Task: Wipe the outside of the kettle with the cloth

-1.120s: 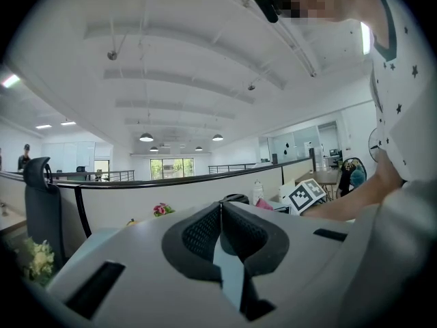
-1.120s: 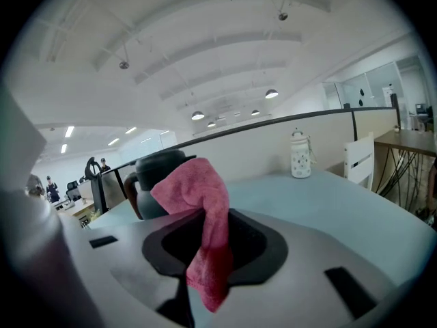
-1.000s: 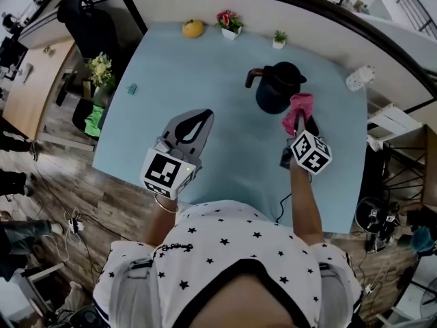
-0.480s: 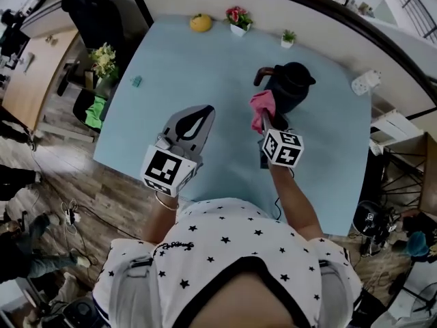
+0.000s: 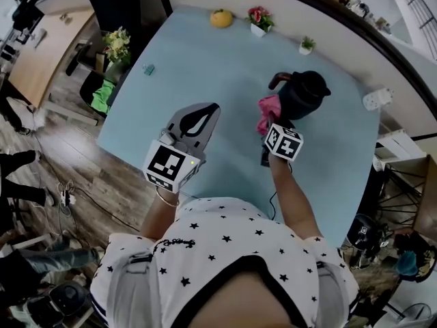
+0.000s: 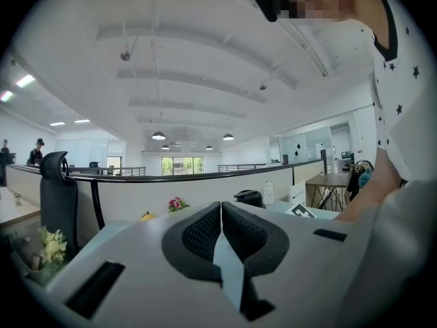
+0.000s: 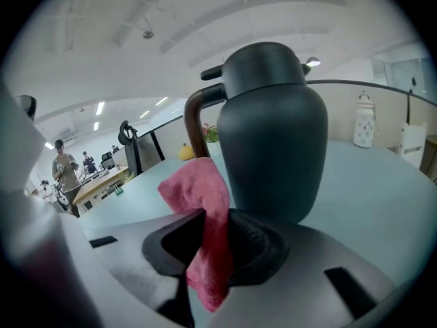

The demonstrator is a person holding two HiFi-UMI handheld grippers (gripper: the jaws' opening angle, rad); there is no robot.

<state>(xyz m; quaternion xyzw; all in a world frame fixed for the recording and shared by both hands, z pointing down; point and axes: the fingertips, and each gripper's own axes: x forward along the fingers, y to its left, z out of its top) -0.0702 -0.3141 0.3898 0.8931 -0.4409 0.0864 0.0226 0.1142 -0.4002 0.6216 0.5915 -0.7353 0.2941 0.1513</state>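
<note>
One kettle point(image 5: 305, 96) stands upright on the bench point(image 5: 205, 60), handle pointing left. Right gripper point(image 7: 217, 234) fingers point(image 7: 256, 241) pinch one cloth point(image 7: 205, 203). Left gripper point(image 6: 221, 227) fingers closed, empty.

Yellow object point(image 5: 221, 18), pink flowers point(image 5: 259, 18), small plant point(image 5: 307, 45)

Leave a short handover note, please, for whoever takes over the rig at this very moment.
Left gripper: jaws together, nothing between them, held over the near left part of the table.
Right gripper: shut on the pink cloth, which is raised beside the kettle on its handle side. Whether the cloth touches it is unclear.
The kettle stands upright on the table, lid on.
Done: the cloth is gripped and is at the kettle.
Left: wiping round the outside. The pictures do not show how much is already wiped.
</note>
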